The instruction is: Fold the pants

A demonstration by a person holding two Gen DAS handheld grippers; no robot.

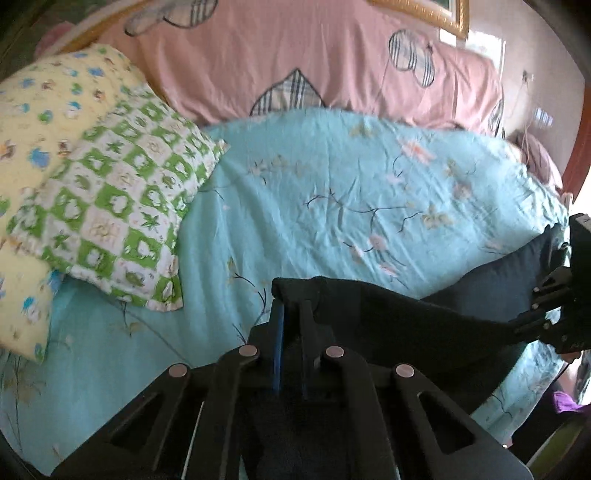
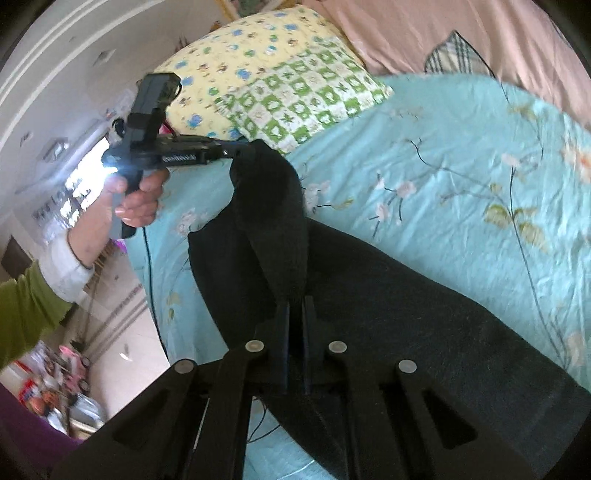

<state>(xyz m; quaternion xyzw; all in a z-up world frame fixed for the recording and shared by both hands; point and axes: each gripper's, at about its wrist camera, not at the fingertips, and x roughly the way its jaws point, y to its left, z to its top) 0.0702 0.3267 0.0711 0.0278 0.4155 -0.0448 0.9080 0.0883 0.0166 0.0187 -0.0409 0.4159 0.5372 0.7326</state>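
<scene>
open turquoise bedspread (image 1: 332, 192) ahead, pillows (image 1: 110, 221) blocking left

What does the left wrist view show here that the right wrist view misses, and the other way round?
Only the left wrist view: the gold picture frame above the pink sheet, and the right claw from outside. Only the right wrist view: the person's left hand on the grip, the green sleeve, and the floor clutter. Both share the black pants, each claw shut on them, the turquoise floral bedspread and the green checked pillow.
</scene>
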